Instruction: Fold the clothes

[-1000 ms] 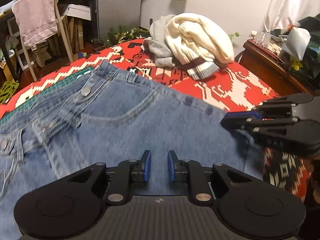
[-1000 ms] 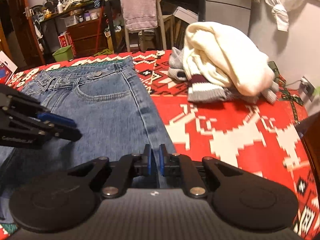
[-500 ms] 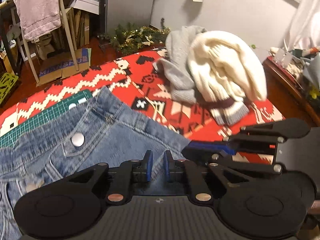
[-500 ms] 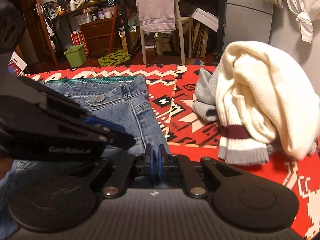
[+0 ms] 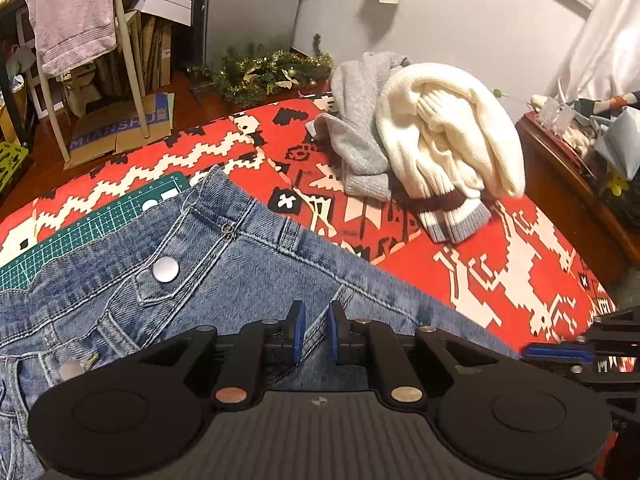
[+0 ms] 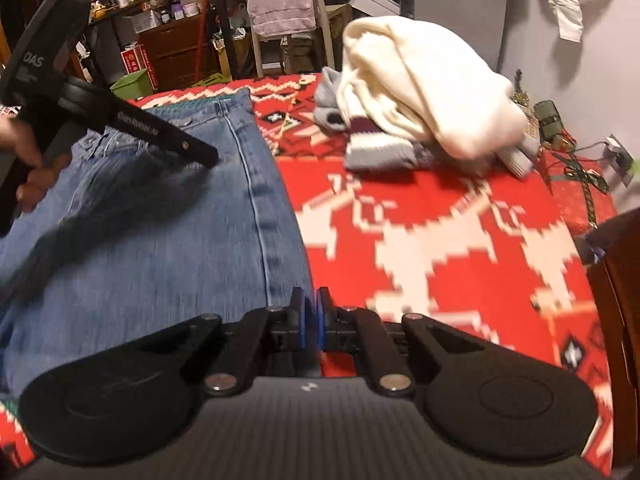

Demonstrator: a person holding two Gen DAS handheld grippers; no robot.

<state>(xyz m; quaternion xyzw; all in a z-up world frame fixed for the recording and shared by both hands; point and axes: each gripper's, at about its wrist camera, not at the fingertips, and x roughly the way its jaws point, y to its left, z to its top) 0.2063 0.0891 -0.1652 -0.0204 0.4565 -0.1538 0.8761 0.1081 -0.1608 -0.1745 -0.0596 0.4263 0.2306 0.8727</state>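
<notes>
From the left wrist view, the jeans [image 5: 248, 276] lie flat on the red patterned cloth [image 5: 500, 280], waistband toward the far side, a metal button [image 5: 165, 269] showing on a pocket flap. A green mat [image 5: 100, 220] peeks out beside the waistband. The left gripper [image 5: 316, 336] sits low over the denim with its blue-padded jaws a narrow gap apart; denim shows through the gap, but I cannot tell if any is pinched. Half a second ago the right gripper crossed right in front of this one; now only its tip [image 5: 560, 350] shows at the right edge, over the cloth. More of the jeans' side seam and more red cloth are in sight than before. Beyond, a cream sweater [image 5: 448, 136] lies heaped on a grey garment [image 5: 356, 120], well apart from the jeans.

From the right wrist view, the right gripper [image 6: 311, 322] is at the jeans' [image 6: 160, 220] right edge, its jaws nearly together with only a sliver between them; the picture is blurred and I cannot tell whether they hold the hem. Earlier the left gripper filled the near left of this view; now it [image 6: 176, 142] is farther off, tilted above the upper part of the jeans, with a hand [image 6: 28, 164] on its grip. The sweater [image 6: 420, 92] sits on the cloth [image 6: 440, 220] at the far side.
</notes>
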